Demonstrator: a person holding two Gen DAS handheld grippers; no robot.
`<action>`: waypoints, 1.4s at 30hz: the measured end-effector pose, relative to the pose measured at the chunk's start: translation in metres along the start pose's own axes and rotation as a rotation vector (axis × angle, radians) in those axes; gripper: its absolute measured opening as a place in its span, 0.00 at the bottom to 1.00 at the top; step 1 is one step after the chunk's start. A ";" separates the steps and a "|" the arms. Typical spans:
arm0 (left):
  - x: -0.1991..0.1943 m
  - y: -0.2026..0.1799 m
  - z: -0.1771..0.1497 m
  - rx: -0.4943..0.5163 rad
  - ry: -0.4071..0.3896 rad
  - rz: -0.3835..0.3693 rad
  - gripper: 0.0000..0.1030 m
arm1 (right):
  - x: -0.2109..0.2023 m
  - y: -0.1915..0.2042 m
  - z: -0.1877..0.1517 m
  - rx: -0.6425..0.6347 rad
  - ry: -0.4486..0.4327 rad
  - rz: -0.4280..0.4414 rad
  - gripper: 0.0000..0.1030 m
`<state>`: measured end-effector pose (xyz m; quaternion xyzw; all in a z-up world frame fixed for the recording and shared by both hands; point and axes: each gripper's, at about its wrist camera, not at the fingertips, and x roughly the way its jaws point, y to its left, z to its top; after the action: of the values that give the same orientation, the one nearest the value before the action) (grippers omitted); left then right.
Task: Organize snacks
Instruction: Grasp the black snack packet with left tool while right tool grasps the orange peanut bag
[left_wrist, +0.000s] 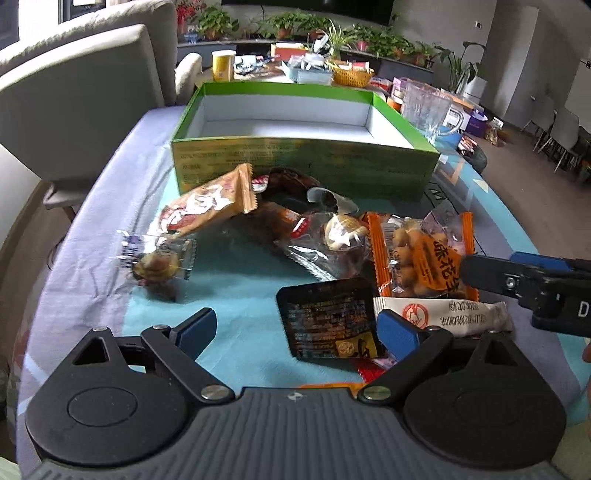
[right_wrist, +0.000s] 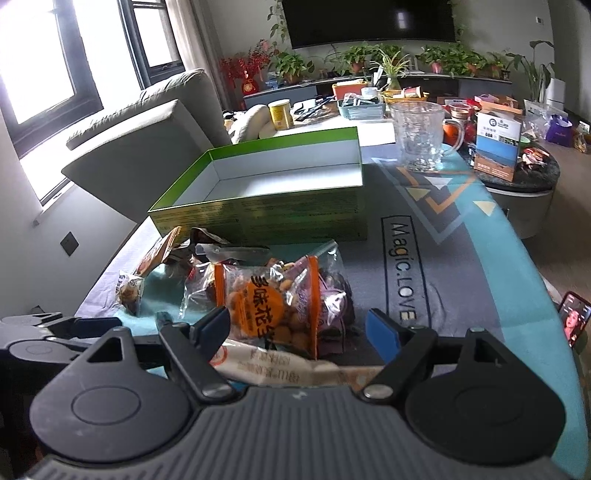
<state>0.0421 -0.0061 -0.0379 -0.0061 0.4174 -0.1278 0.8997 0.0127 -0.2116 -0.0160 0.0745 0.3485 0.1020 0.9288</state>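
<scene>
An empty green box with a white inside stands behind a heap of snack packets. In the heap lie an orange peanut bag, a black packet, a tan packet, a white sachet and a small clear-wrapped sweet. My left gripper is open, low over the table, with the black packet beside its right finger. My right gripper is open, and the peanut bag lies between its fingers. Whether the fingers touch the bag is unclear.
A glass pitcher stands right of the box on the patterned cloth. Grey sofa cushions border the left side. A phone rests at the table's right edge. A cluttered table with a yellow tin lies beyond.
</scene>
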 end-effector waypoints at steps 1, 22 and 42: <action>0.003 -0.001 0.001 0.001 0.005 -0.005 0.91 | 0.003 0.000 0.001 0.002 0.006 0.002 0.74; 0.013 0.008 0.007 -0.020 0.002 -0.153 0.50 | 0.016 0.009 0.013 -0.051 -0.001 0.021 0.41; -0.049 0.018 0.027 0.004 -0.179 -0.135 0.49 | -0.011 0.029 0.018 -0.140 -0.074 0.050 0.30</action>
<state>0.0368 0.0205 0.0144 -0.0441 0.3336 -0.1880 0.9227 0.0128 -0.1875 0.0103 0.0217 0.3040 0.1464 0.9411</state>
